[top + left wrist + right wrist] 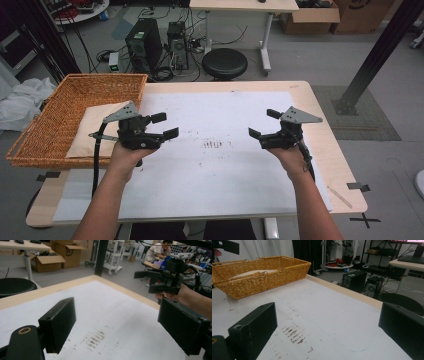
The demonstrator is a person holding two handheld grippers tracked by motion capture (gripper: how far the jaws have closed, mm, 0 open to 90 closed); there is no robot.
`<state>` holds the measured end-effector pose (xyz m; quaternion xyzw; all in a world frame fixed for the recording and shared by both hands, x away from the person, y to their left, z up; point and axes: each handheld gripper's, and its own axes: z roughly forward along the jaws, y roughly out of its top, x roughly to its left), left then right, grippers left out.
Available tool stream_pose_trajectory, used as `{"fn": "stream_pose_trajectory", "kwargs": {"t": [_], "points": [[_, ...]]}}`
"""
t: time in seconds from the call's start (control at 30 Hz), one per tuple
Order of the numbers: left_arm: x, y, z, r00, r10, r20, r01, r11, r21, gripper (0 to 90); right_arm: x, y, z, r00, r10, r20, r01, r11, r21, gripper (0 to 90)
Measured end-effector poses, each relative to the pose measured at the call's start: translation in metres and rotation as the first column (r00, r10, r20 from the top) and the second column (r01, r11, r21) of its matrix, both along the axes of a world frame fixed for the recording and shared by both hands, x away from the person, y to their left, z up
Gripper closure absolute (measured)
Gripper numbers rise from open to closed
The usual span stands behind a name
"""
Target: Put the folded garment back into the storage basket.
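Observation:
Both hands hold black two-jaw grippers above a white sheet [215, 165] on the wooden table. My left gripper [164, 125] hovers left of centre, open and empty, jaws pointing right; its own view shows the jaws [120, 325] wide apart over brown smudges [96, 338]. My right gripper [264, 123] hovers right of centre, open and empty, jaws pointing left toward the smudges [212, 145]. The right gripper [147, 281] also appears far off in the left gripper view.
A wicker basket [50, 117] sits on the table's left edge with a tan flat cloth or envelope [92, 127] inside; the basket [269, 277] also appears in the right gripper view. A black stool [224, 63] and computer towers [145, 45] stand beyond the far edge.

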<state>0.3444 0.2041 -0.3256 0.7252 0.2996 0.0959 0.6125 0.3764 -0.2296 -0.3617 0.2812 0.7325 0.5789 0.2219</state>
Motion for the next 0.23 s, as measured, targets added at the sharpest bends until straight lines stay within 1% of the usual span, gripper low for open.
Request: {"fn": "stream_pose_trajectory", "kwargs": {"t": [0.23], "points": [[0.0001,-0.0007,0.0001,1.0000,0.000,-0.006,0.000,1.0000,0.008,15.3,-0.0004,0.0009,-0.0016,1.0000,0.000,-0.004,0.000,1.000,0.003,1.4]]}}
